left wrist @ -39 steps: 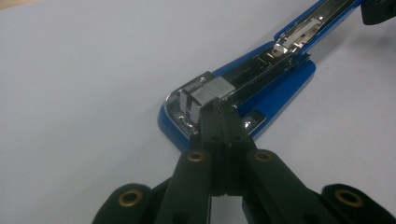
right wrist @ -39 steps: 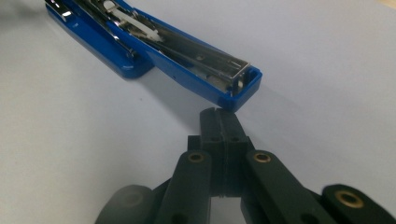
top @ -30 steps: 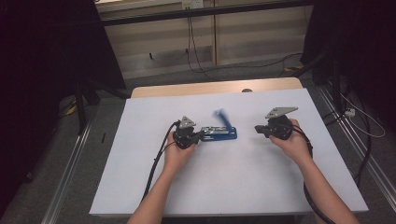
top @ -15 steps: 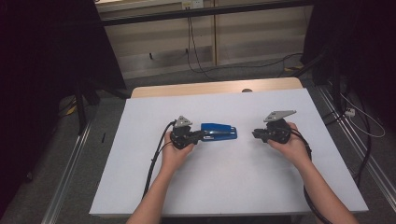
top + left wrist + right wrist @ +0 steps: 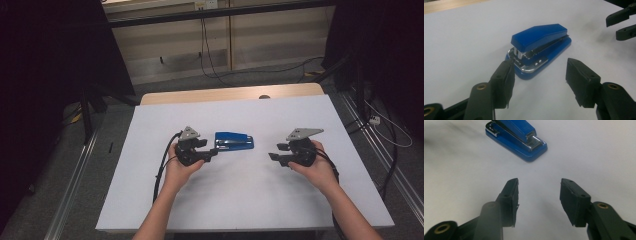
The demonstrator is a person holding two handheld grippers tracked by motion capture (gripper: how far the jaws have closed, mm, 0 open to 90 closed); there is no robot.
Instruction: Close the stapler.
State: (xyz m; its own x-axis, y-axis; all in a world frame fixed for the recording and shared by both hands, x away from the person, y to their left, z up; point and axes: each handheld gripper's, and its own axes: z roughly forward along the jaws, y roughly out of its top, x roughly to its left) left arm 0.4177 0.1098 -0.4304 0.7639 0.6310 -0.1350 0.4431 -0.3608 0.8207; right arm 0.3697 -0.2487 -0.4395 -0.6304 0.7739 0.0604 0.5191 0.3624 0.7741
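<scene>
Stapler [image 5: 234, 141], blue, lies flat and closed on the white table cover [image 5: 240, 200], near the centre of the cover in the high view. Its long axis runs from 9 o'clock to 3 o'clock in that view. Nothing rests on it and nothing holds it.

Left gripper [image 5: 212, 153] sits at the stapler's 9 o'clock end, just beside it. Its jaws have just been opening and now stand apart, with no pad pressing on anything. In the left gripper view the stapler [image 5: 539, 49] lies ahead of the jaws, toward 12 o'clock; the tip of the jaw on that view's left overlaps the chrome end of the stapler, and whether it touches cannot be told. The other jaw stands clear of the stapler at 4 o'clock from it. The person's left hand [image 5: 181, 167] grips the tool body from below.

Right gripper [image 5: 275, 152] is at 3 o'clock from the stapler, apart from it, with bare cover between. Its jaws have also just been opening and stand apart with nothing between them. In the right gripper view the stapler [image 5: 517, 137] lies at 11 o'clock beyond the jaws, its chrome mouth end nearest the camera. The person's right hand [image 5: 316, 165] holds that tool.

2 black jaw tips of the right gripper [image 5: 621, 21] show at 2 o'clock in the left gripper view.
</scene>
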